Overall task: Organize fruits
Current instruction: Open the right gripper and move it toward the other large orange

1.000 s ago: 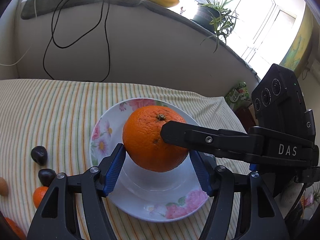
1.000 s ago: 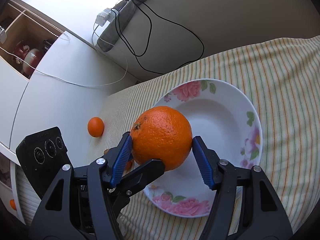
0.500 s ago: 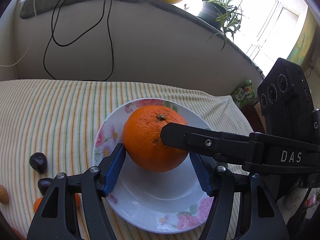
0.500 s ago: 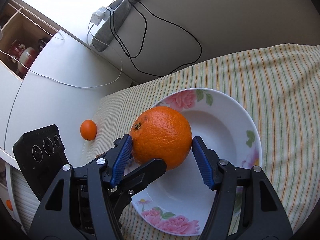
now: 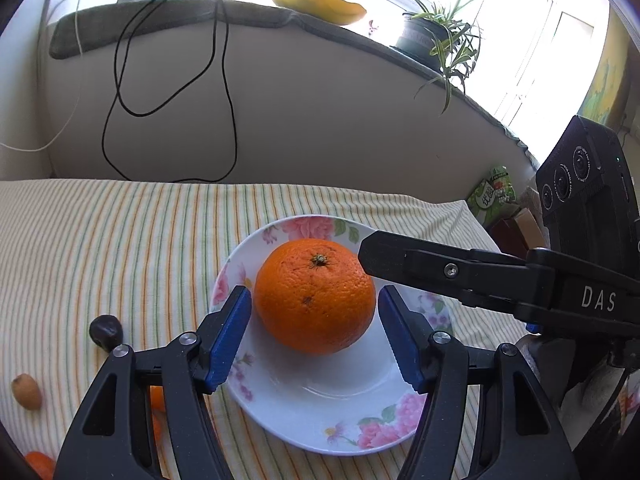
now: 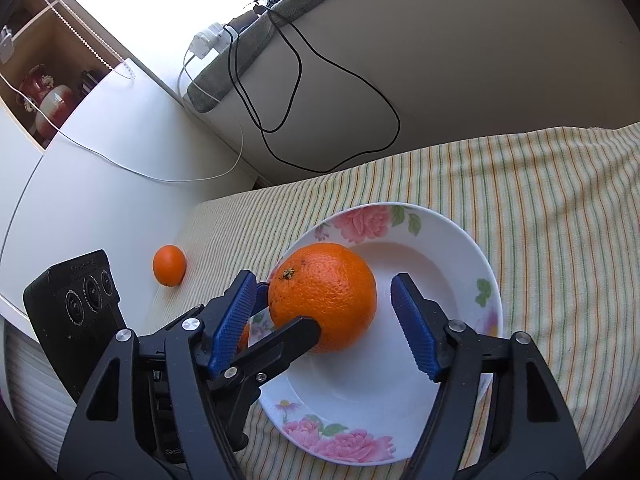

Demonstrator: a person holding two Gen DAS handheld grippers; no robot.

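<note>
- Between the jaws of the right gripper (image 6: 325,326) sits the big orange (image 6: 322,297), but those jaws have just been opening: a second ago both blue pads were clamped on the fruit, now a clear gap shows on each side.
- Around the same orange in the left wrist view, the left gripper (image 5: 315,335) has its jaws apart too, close to the peel on both sides without pressing it, much as they stood a second ago.
- Freed, the orange now rests in the well of the flowered plate (image 6: 460,240), stem up; earlier it was held just above the plate.
- Judged from this, the orange counts as placed, and the next move is probably a clean withdrawal without nudging it.
- Farther out on the striped table, a small tangerine (image 6: 169,265), a dark chestnut-like piece (image 5: 105,332) and a small tan fruit (image 5: 26,391) lie loose, not yet gathered.
</note>
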